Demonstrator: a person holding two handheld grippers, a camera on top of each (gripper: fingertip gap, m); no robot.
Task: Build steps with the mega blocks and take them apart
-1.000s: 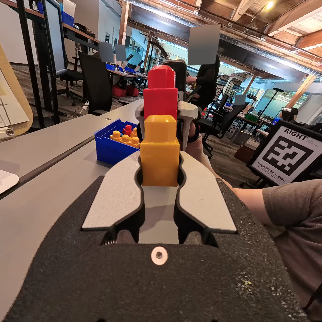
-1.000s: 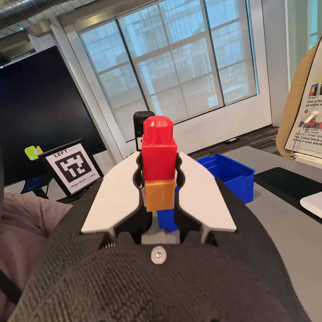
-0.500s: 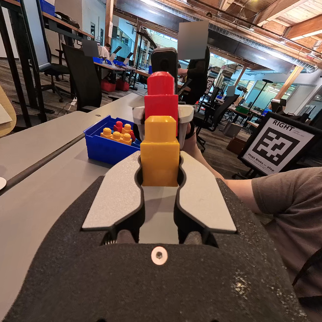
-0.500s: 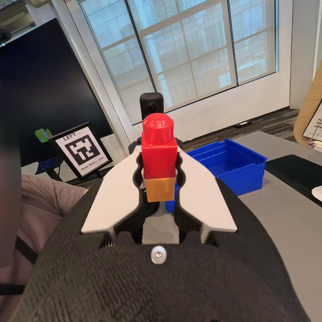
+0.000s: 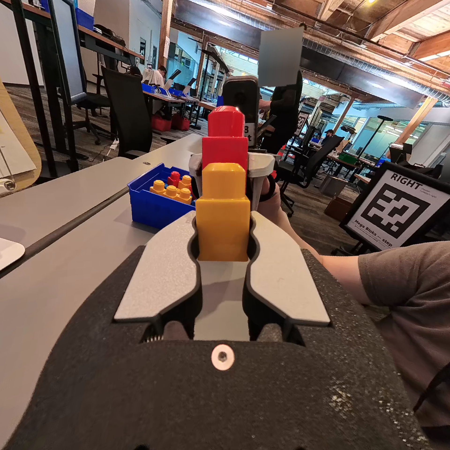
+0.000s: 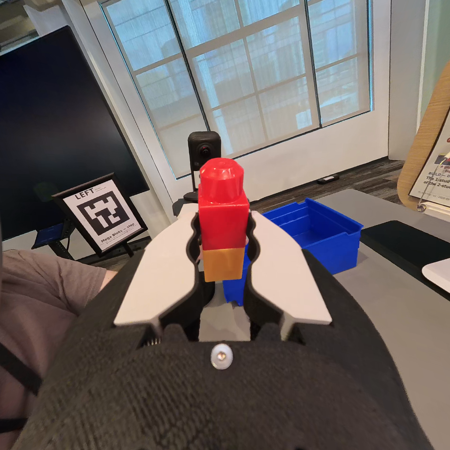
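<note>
While the left hand-held gripper (image 5: 222, 233) pinches the yellow block (image 5: 222, 219) by its sides, the right hand-held gripper (image 6: 222, 233) clamps the red block (image 6: 222, 209) from the opposite direction. The two one-stud blocks are held above the grey tabletop (image 5: 60, 255), the red one higher and overlapping the yellow one; whether they are pressed together cannot be told. Behind them on the tabletop sits a blue bin (image 5: 155, 209) holding more yellow and red blocks (image 5: 174, 188), and a second blue bin (image 6: 323, 233) stands empty-looking on the other side.
</note>
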